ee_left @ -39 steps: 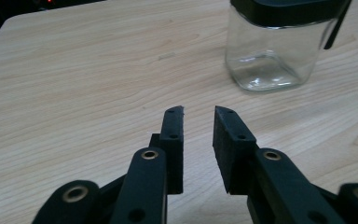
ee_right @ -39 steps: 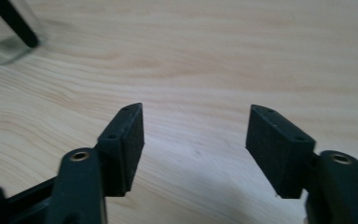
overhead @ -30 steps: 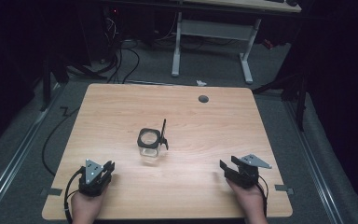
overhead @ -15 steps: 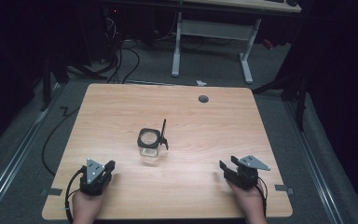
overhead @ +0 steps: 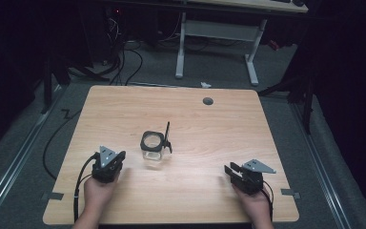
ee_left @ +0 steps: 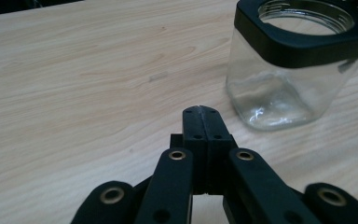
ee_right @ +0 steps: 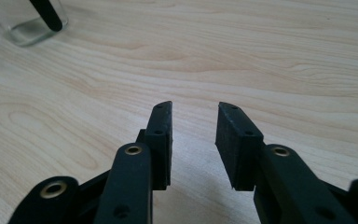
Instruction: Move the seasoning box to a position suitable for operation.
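Note:
A clear square glass jar [overhead: 152, 148] with a black rim stands open near the middle of the wooden table [overhead: 209, 129]; a black lid or flap sticks up at its right side. In the left gripper view the jar [ee_left: 289, 70] is close, up and to the right of the jaws, and looks empty. My left gripper [overhead: 114, 160] rests on the table left of the jar, jaws pressed together with nothing between them [ee_left: 200, 112]. My right gripper [overhead: 229, 170] lies near the front right, open and empty [ee_right: 194, 112]. The jar's base [ee_right: 25, 23] shows far off at the upper left there.
A round grey cable hole [overhead: 208, 100] sits near the table's far edge. Behind the table, a white desk frame [overhead: 217, 33] and cables [overhead: 124, 52] stand on the grey floor. Tape marks [overhead: 288, 192] flank the table's front corners.

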Available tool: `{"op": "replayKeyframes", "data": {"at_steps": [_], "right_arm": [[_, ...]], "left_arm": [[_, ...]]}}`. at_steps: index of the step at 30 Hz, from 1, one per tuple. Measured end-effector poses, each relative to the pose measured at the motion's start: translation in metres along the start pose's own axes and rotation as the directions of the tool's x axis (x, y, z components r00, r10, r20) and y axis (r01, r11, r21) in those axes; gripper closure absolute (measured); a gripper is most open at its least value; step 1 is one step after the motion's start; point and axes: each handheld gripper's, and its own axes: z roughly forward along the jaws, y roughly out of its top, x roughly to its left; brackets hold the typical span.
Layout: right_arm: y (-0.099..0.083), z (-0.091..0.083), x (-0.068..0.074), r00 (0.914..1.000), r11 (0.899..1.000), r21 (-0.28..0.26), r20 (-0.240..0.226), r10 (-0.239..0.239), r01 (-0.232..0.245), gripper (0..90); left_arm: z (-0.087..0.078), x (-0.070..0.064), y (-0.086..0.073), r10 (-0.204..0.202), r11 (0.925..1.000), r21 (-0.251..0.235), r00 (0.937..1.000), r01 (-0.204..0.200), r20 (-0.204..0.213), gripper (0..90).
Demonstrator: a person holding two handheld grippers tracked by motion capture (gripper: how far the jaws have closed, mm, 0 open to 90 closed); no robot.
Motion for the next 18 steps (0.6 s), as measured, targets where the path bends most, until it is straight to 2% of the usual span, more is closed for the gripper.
{"op": "replayKeyframes", "data": {"at_steps": [3, 8, 14, 18], "right_arm": [[0.0, 0.0, 0.002, 0.9999, 1.0, -0.004, -0.01, -0.011, 0.011, 65.1], [0.0, -0.001, 0.002, 0.9997, 1.0, -0.017, -0.014, -0.02, 0.02, 63.9], [0.0, -0.001, 0.004, 0.9993, 0.999, -0.014, -0.015, -0.033, 0.033, 63.6], [0.0, -0.001, 0.004, 0.9993, 0.999, -0.018, -0.013, -0.036, 0.036, 63.6]], "left_arm": [[0.017, -0.005, -0.001, -0.003, 0.9999, 0.014, 1.0, 0.003, 0.004, 90.0], [0.035, -0.013, -0.003, -0.004, 0.9997, 0.023, 0.9999, 0.004, 0.013, 90.0], [0.041, -0.02, -0.006, -0.012, 0.9997, 0.024, 0.9996, 0.012, 0.024, 90.0], [0.041, -0.023, -0.009, 0.001, 0.9996, 0.027, 0.9996, -0.002, 0.027, 90.0]]}}
